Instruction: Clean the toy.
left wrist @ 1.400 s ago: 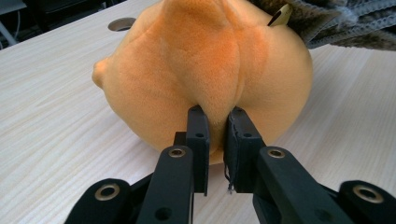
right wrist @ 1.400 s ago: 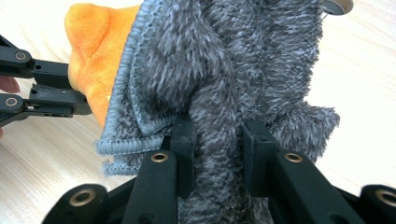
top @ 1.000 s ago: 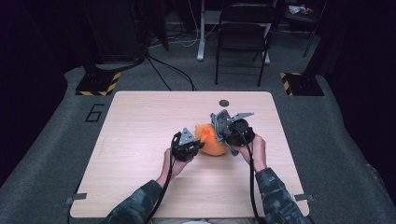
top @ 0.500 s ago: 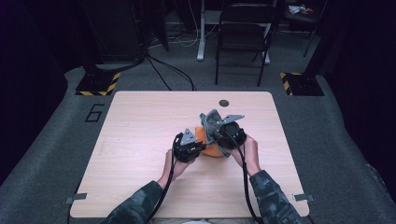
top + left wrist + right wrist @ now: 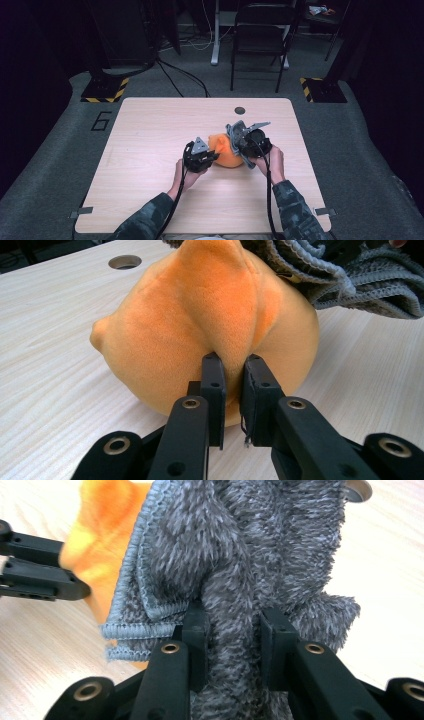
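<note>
Plush (image 5: 210,330): mid-counter (image 5: 150,150), between your hands | left gripper (image 5: 232,390): nearly closed, pinching a plush fold to anchor it | right gripper (image 5: 232,645): clamped on grey cloth (image 5: 250,555), bunched over the plush's far right (likely wiping or wrapping).

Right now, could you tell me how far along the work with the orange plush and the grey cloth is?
Both grips look made: the left tongs pinch the orange plush, and the right tongs clamp the grey cloth. The cloth drapes against the plush. Whether wrapping or removal remains is unclear.
</note>
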